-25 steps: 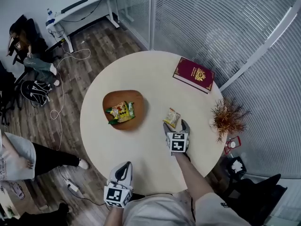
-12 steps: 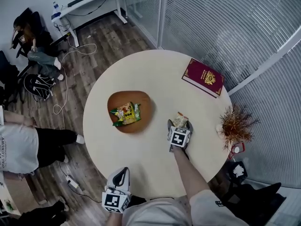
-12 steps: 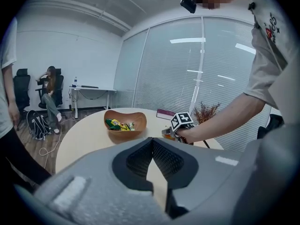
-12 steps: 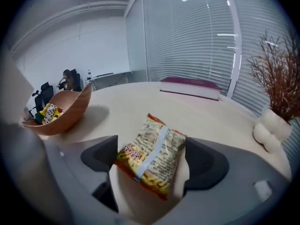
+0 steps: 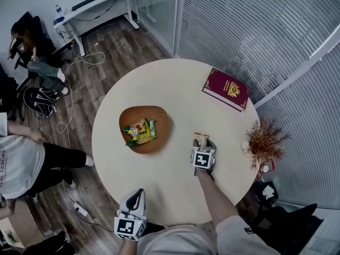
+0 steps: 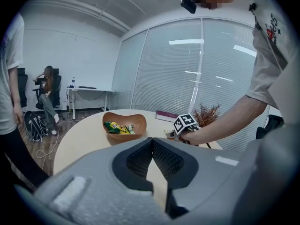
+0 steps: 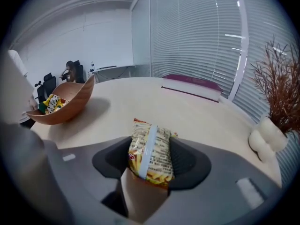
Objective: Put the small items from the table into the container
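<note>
One snack packet (image 7: pixel 149 150) sits out on the table (image 5: pixel 175 78), on its right half, and it's now btwn the pads of your right gripper (image 5: pixel 203 143). A sec ago it lay flat just ahead of the spread jaws. Now the jaws are closing, one pad on each flank, and the packet stands up on its edge with the back seam facing the right gripper view's camera. Its bottom edge looks to be down at the tabletop.

Left of it, well apart, the wooden bowl (image 5: pixel 162 122) holds a green-and-yellow packet (image 5: pixel 140 131), same spot as before. Past the bowl and packet, at the far right rim, the maroon book (image 5: pixel 226 88) hasn't budged. The dried plant (image 5: pixel 265 138) is at the right rim, near your right gripper.

Your left gripper (image 5: pixel 138 194) hangs at the near edge of the table, about where it was. Its jaws are pressed together at the tips w/ nothing btwn them, pointing across toward the bowl.

Beyond the table on the left, a person's leg (image 5: pixel 58 158) stretches across the wood floor.
</note>
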`<state>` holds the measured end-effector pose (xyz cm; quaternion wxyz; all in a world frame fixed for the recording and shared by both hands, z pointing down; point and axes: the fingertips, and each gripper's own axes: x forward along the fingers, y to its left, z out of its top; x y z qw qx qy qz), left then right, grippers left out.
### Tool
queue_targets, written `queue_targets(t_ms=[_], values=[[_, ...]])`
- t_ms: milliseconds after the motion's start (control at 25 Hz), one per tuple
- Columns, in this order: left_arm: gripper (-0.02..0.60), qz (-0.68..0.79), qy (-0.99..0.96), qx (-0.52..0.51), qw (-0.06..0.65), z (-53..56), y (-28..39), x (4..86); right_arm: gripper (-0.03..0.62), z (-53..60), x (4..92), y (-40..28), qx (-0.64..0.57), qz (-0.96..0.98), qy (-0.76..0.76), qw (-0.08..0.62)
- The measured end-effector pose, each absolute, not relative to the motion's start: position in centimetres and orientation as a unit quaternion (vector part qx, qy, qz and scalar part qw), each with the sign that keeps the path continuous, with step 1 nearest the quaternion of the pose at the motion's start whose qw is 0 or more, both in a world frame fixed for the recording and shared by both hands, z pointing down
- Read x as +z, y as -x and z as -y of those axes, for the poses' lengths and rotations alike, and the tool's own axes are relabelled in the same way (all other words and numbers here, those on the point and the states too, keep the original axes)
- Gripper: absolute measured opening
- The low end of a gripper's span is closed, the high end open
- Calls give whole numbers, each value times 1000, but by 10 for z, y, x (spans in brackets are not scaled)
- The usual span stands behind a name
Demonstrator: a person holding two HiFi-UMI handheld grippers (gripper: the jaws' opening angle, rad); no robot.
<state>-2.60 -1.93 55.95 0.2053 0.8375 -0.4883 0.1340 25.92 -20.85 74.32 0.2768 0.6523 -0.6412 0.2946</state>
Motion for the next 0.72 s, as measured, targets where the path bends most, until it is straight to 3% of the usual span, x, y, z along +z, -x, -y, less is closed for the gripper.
queue_targets(t_ms=[200, 360, 560, 720], values=[[-3, 478, -844, 126, 207, 22, 24, 563, 241, 213, 704, -247, 254, 675, -650, 238], [-3, 468, -851, 123, 205, 30, 30, 558, 241, 225, 655, -184, 234, 741, -598, 194], [-3, 461, -858, 113, 197, 40, 44, 548, 244, 236, 636, -73, 200, 818, -490, 223], [-3, 464, -857, 110, 193, 47, 66, 541, 244, 250, 639, -27, 199, 826, -468, 243]])
